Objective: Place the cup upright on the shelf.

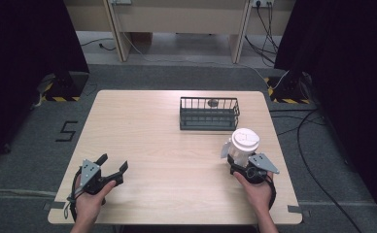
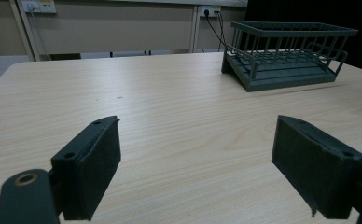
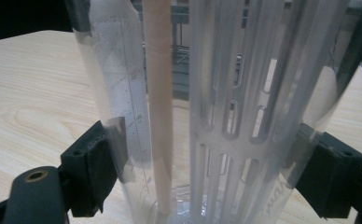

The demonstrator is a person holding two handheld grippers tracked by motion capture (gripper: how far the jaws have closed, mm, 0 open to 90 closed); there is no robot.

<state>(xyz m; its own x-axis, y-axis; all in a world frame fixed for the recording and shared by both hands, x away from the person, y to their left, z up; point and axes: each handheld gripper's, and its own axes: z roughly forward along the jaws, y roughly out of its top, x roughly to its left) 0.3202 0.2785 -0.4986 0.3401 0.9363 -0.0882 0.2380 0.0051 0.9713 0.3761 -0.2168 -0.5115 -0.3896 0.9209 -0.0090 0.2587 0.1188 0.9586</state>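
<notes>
One clear jug (image 1: 242, 147) with a white lid (image 1: 245, 137) is standing at about 4 o'clock on the table (image 1: 167, 145), the right gripper (image 3: 207, 172) clenching its wall from both sides. One wire rack (image 1: 209, 113) is sitting at 1 o'clock, well apart. The left gripper (image 1: 110, 170) is idling at 7 o'clock, jaws spread, grasping nothing. Risk: the smooth, thin wall may be slipping or buckling under a hard squeeze; a tall jug gripped low could be tipping when lifted.
</notes>
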